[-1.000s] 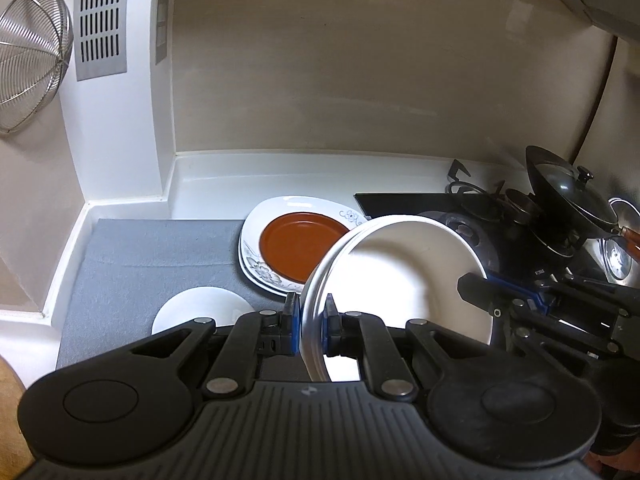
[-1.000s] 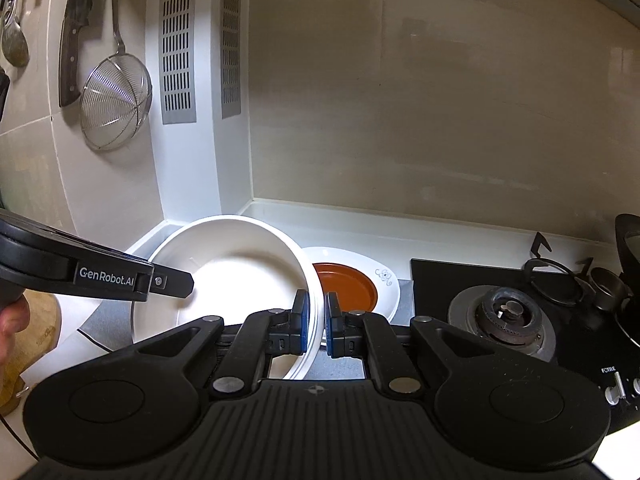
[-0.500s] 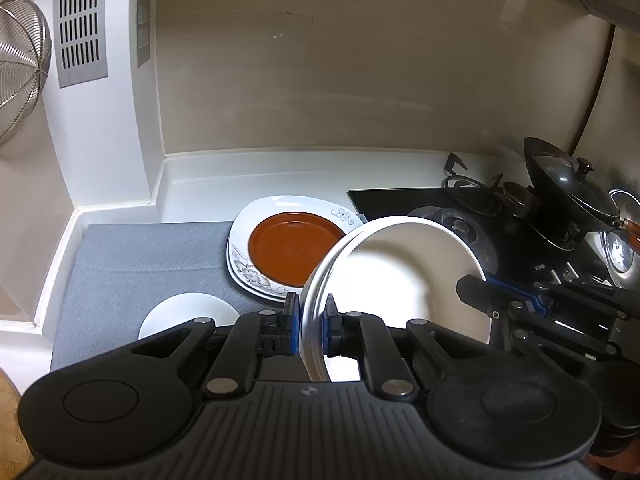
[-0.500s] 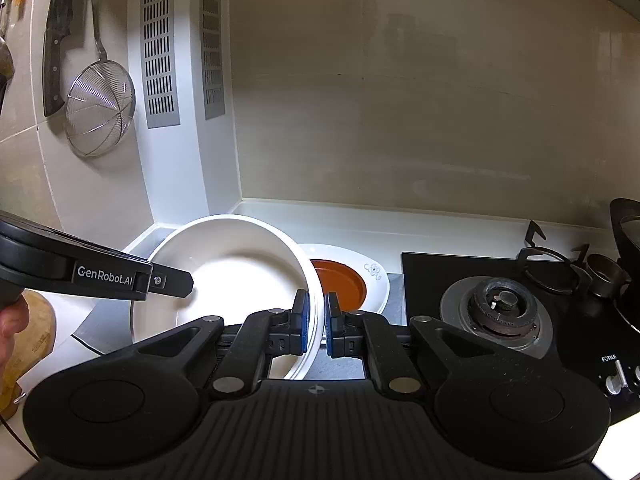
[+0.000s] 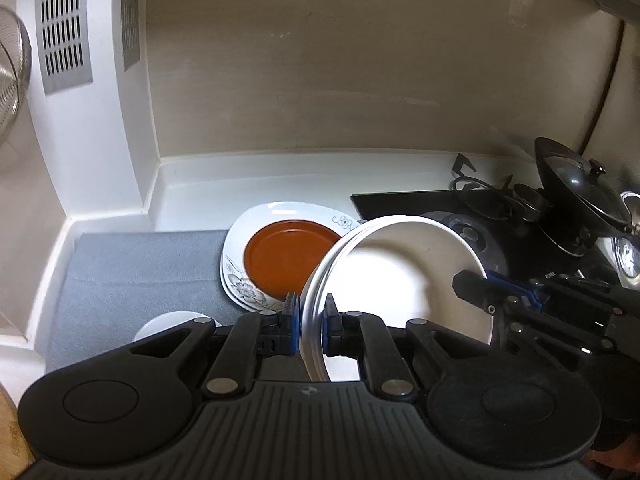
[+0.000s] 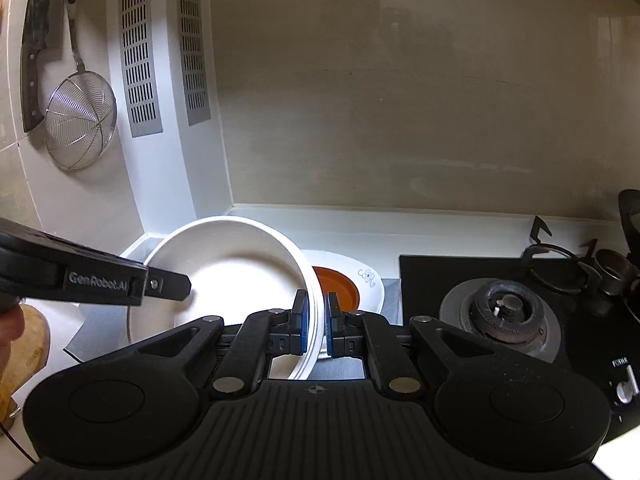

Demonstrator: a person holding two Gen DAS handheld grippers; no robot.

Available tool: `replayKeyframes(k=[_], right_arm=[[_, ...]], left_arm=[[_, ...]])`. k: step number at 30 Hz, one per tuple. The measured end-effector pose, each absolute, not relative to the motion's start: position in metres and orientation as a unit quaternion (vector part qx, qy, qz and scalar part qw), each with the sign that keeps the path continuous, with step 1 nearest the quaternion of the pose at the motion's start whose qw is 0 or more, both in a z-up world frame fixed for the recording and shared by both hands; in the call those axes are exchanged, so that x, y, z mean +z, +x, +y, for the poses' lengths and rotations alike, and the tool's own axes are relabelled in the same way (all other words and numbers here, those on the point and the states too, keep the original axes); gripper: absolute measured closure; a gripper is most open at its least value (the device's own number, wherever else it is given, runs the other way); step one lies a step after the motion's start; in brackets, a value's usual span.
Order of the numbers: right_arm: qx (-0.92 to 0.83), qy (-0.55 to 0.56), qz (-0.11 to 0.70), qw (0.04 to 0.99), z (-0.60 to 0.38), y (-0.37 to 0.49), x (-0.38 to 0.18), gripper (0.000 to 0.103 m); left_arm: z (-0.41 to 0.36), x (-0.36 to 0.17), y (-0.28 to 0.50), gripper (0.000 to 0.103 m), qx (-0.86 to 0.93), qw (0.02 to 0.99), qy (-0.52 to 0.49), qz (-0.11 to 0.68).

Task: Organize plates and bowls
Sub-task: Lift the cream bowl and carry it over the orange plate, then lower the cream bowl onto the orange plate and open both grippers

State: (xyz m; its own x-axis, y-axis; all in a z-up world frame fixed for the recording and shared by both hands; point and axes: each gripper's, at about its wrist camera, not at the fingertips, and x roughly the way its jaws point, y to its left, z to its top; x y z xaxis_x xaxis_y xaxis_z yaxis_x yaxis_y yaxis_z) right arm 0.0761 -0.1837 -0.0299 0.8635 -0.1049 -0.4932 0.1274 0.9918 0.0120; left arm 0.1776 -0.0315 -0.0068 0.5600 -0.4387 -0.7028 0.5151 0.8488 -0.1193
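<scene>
A white deep plate (image 5: 400, 280), with a double rim that may be two stacked, hangs tilted above the counter, held from both sides. My left gripper (image 5: 310, 320) is shut on its left rim. My right gripper (image 6: 316, 320) is shut on the opposite rim and also shows in the left wrist view as the right gripper (image 5: 500, 292). Just beyond, an orange plate (image 5: 288, 264) lies on stacked white flower-patterned plates (image 5: 280, 214). A small white dish (image 5: 172, 322) sits on the grey mat (image 5: 140, 268), partly hidden by my left gripper.
A black gas stove (image 6: 504, 312) lies to the right, with a lidded wok (image 5: 576, 200) and small pots behind it. A wire strainer (image 6: 80, 124) and a cleaver (image 6: 36, 48) hang on the left wall. A wooden board (image 6: 28, 344) and a hand (image 6: 8, 320) are at the left edge.
Both grippers have carried the white plate forward together, nearer the back wall and the orange plate stack. Their grips have not changed.
</scene>
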Motion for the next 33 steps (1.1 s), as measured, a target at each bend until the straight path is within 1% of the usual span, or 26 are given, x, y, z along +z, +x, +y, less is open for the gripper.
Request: replayKeyframes(k=[8, 18, 20, 24, 33], right_arm=[[-0.046, 0.030, 0.273, 0.960, -0.203, 0.114, -0.040, 0.094], [-0.033, 0.082, 0.320, 0.943, -0.254, 0.201, -0.070, 0.093], [-0.029, 0.098, 0.333, 0.938, -0.263, 0.219, -0.077, 0.093], [-0.030, 0.092, 0.348, 0.933, -0.266, 0.247, -0.086, 0.093], [-0.031, 0.109, 0.390, 0.914, -0.273, 0.289, -0.113, 0.094]], left_arm=[[-0.053, -0.022, 0.218, 0.092, -0.255, 0.877, 0.051, 0.405], [-0.095, -0.057, 0.304, 0.092, -0.237, 0.860, 0.067, 0.448], [-0.099, -0.062, 0.321, 0.092, -0.233, 0.856, 0.064, 0.457], [-0.106, -0.075, 0.349, 0.093, -0.219, 0.848, 0.055, 0.479], [-0.111, -0.104, 0.387, 0.093, -0.197, 0.830, 0.055, 0.518]])
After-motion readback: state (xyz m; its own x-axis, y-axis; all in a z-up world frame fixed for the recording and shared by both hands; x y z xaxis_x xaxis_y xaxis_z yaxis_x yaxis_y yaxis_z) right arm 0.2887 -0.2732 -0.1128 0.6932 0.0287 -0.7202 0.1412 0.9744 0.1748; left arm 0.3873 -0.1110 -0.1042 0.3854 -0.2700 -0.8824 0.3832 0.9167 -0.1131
